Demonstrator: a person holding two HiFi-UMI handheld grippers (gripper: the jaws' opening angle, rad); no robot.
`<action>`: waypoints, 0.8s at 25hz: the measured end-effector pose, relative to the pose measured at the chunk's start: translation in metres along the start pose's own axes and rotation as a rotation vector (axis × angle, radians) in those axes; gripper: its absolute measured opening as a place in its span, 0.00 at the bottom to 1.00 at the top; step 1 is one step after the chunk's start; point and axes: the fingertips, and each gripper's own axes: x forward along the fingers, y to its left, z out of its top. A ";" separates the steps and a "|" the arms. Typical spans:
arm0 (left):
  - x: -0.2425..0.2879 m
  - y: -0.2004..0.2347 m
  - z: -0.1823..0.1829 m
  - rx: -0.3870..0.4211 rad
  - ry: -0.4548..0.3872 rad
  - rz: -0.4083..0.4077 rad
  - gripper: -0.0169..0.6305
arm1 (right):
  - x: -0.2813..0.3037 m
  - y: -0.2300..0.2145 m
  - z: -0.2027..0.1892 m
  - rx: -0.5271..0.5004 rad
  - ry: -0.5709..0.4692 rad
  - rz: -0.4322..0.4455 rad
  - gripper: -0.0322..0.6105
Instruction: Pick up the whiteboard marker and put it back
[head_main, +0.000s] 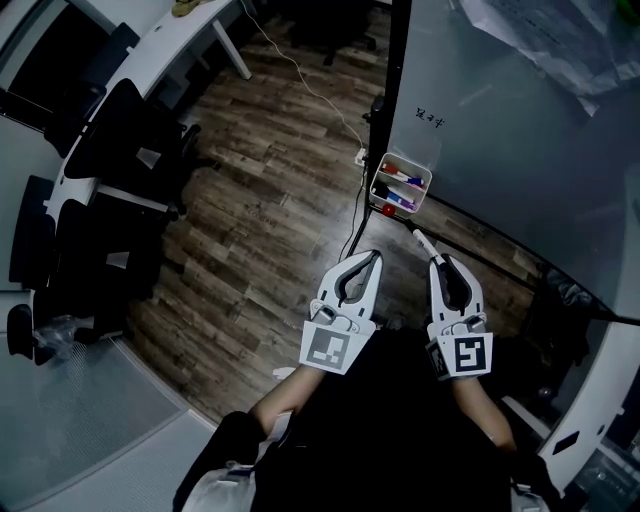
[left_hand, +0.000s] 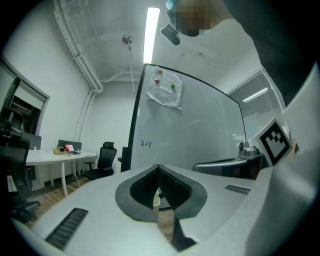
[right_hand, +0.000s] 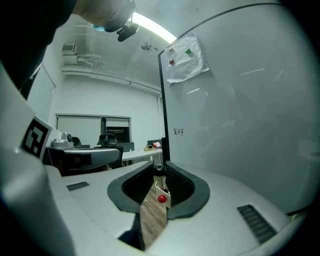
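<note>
Black office chairs (head_main: 125, 135) beside a white desk (head_main: 165, 40)

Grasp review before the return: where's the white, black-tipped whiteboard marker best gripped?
Likely its rear barrel, from behind along its length, as the right gripper has it: the white marker juts out past the shut jaws, black tip toward the white tray, free to drop in.

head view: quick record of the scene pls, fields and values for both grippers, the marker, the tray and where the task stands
left gripper: jaws together, nothing held
right gripper: shut on the whiteboard marker, which sticks out past the jaw tips
marker tray: fixed on the whiteboard, holds other markers, with a red ball at its lower corner
marker vs tray: apart, marker pointing toward the tray
floor: wood planks
task stage: marker picked up, not yet in the tray
</note>
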 end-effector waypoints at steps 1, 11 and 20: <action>0.000 0.003 -0.001 -0.005 0.003 -0.006 0.04 | 0.002 0.001 0.000 0.002 0.001 -0.009 0.18; 0.002 0.020 -0.003 -0.038 -0.002 -0.079 0.04 | 0.013 0.020 0.003 -0.015 -0.010 -0.065 0.18; 0.023 0.028 -0.007 -0.052 0.008 -0.094 0.04 | 0.029 0.004 0.003 -0.009 -0.011 -0.088 0.18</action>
